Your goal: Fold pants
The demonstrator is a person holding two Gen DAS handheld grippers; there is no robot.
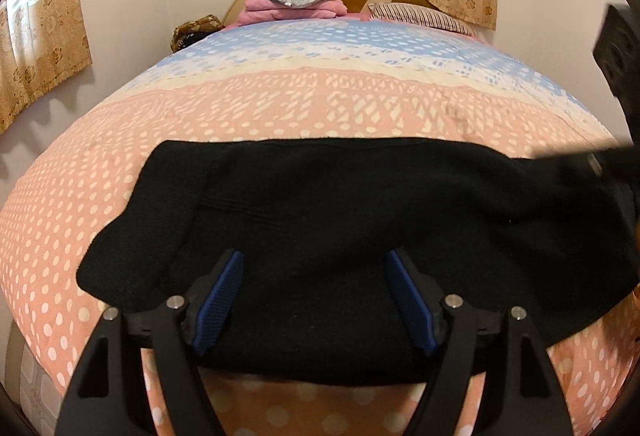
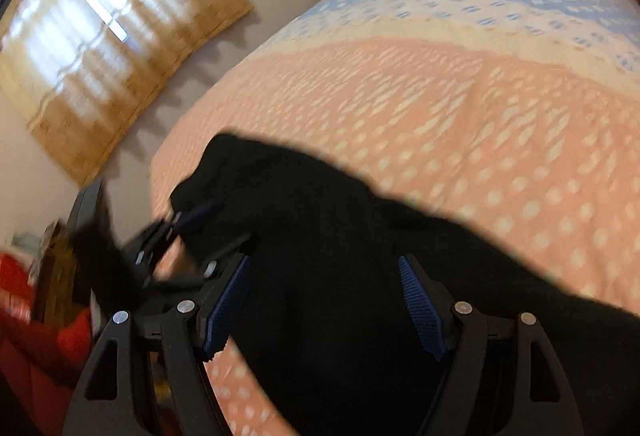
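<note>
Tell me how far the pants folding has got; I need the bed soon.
Done: the black pants lie in a compact folded-looking band on the bedspread. In hand: nothing; the left gripper and right gripper hover open over them. Left: probably another fold.

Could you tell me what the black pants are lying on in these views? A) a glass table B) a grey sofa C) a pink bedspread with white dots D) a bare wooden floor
C: the black pants are spread across the pink bedspread with white dots, which shows around them in both wrist views.
</note>
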